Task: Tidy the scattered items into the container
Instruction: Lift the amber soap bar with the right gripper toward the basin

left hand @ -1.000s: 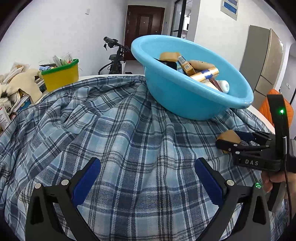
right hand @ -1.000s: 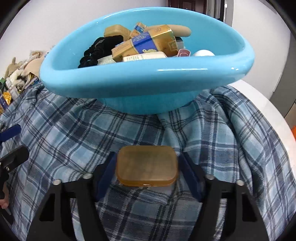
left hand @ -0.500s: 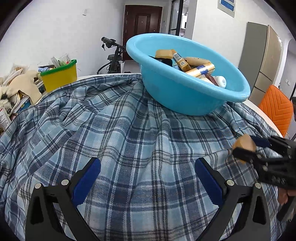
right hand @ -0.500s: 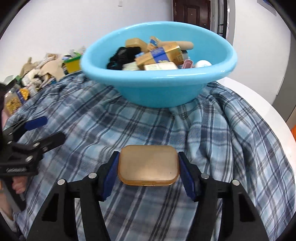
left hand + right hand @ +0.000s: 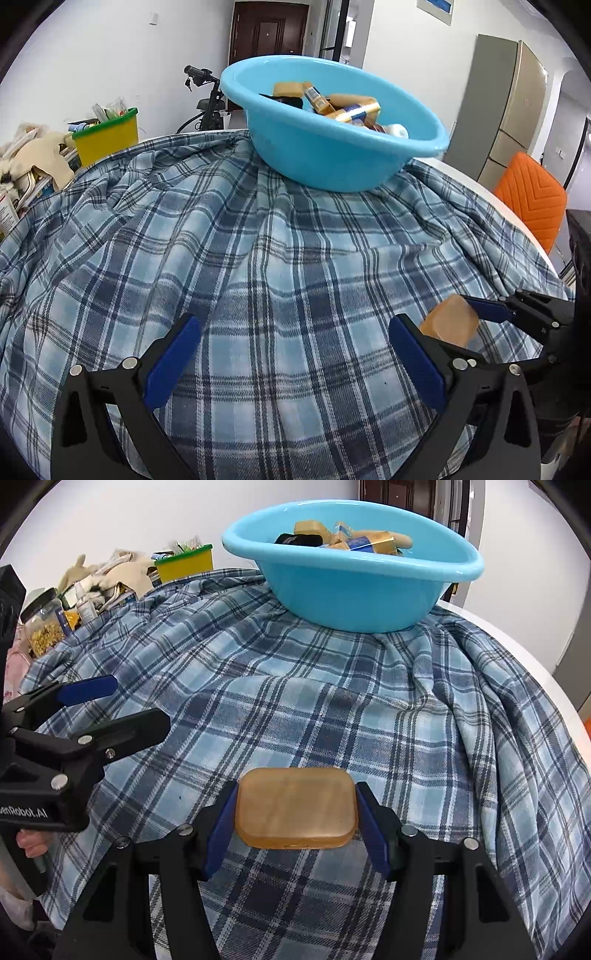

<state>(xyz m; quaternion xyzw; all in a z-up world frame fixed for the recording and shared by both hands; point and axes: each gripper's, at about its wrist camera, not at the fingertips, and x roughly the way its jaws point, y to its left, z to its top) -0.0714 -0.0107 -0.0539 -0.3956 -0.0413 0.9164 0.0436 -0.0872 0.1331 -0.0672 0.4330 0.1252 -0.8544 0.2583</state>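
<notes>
L tongs (image 5: 293, 354) are released, pads wide apart, nothing between them, hovering over the plaid cloth (image 5: 258, 258) that covers the worktop. In the R wrist view they sit at the far left edge, also over bare cloth.

Mid-scene: the cloth in front of both tongs looks clear of loose items; clutter at the far left (yellow bin (image 5: 105, 138), jar (image 5: 42, 626)) lies off the cloth, prob. not part of the job.

R tongs (image 5: 295, 808) are clenched on the soap (image 5: 295, 808), an amber bar w/ rounded corners, gripped across its short ends, flat face up, held clear above the cloth. In the L wrist view the same bar shows at lower right, just beside the L tongs' right pad.

Basin (image 5: 369, 598), blue, stands at the far side of the cloth, well apart from the soap, already holding a soap bar, boxes, a black item etc.

Step in hand, as I read it: carry the soap to the basin and drop it in. To do it well:
- keep the grip firm; the bar looks smooth and could slip or twist.
- go up first, so the bar clears the rim, not the wall.
- stop over a gap in the contents, then release low, so it doesn't bounce out.
- keep L tongs out of the R path; they're close now.
</notes>
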